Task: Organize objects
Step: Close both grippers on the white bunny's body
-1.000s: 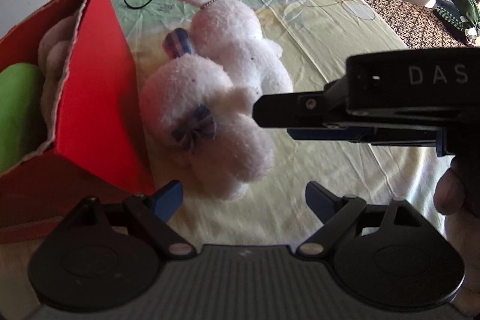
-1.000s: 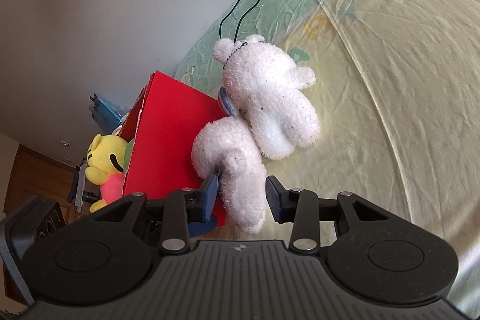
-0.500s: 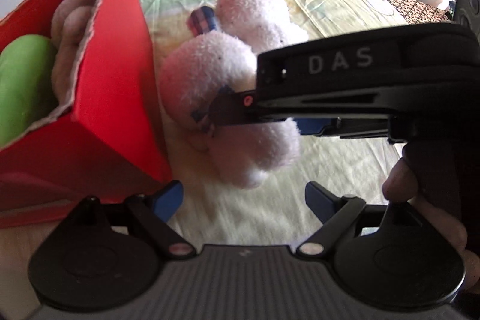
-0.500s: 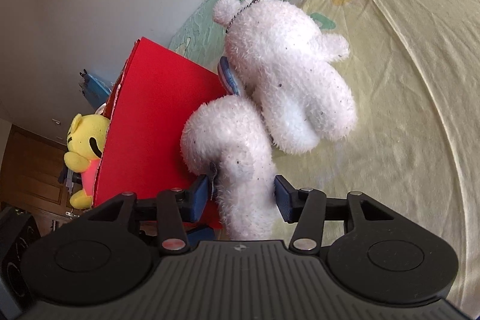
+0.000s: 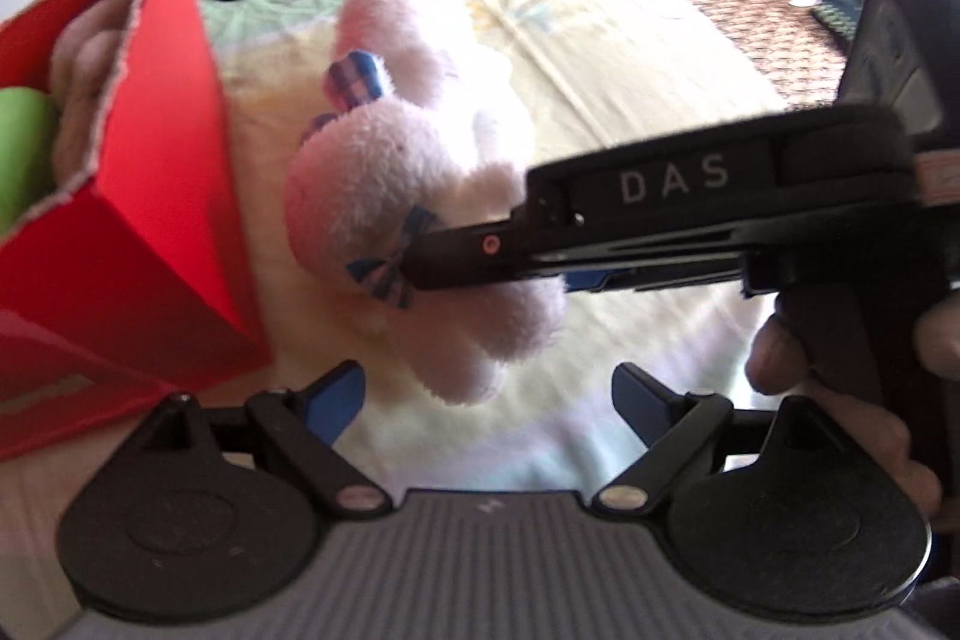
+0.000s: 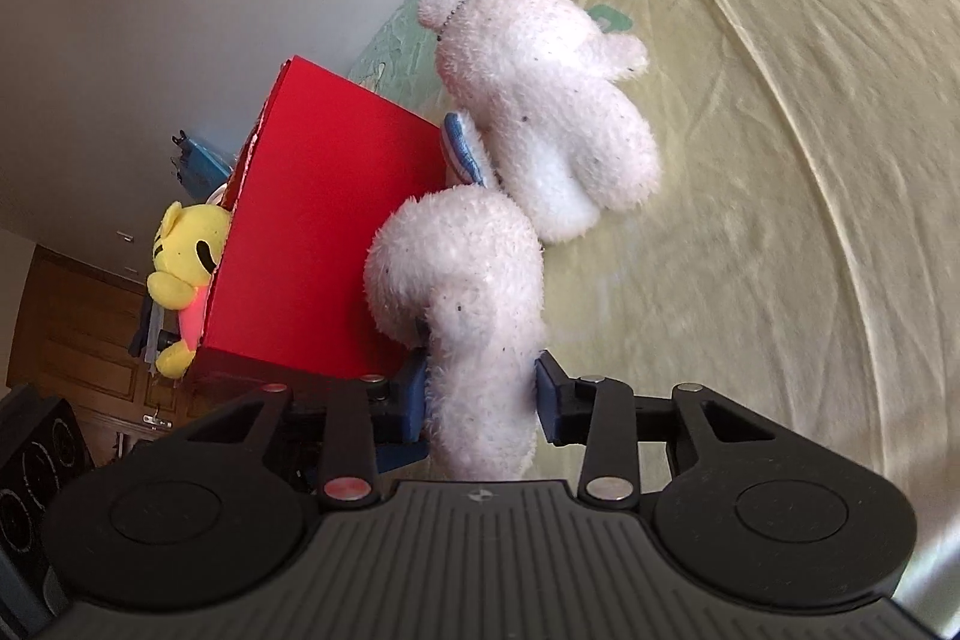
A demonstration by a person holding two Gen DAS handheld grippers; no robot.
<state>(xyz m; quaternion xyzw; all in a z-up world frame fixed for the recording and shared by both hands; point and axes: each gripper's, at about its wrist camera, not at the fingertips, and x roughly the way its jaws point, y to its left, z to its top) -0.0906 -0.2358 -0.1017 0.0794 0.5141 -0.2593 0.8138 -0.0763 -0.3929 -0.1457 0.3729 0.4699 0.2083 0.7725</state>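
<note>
left wrist: steep down, close | right wrist: shallower | shared: plush toy (image 5: 414, 196) (image 6: 480, 292)

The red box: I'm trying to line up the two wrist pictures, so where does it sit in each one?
Left wrist view: the red box fills the left edge, open top showing, left of the white plush toy.
Right wrist view: the red box sits left of centre, with a yellow plush at its far side.
Shared landmark: the white plush toy beside the box, on which the right gripper is closing.

Plush bear (image 6: 480, 232) beside box (image 6: 324, 244), on bed (image 6: 780, 160)
</note>
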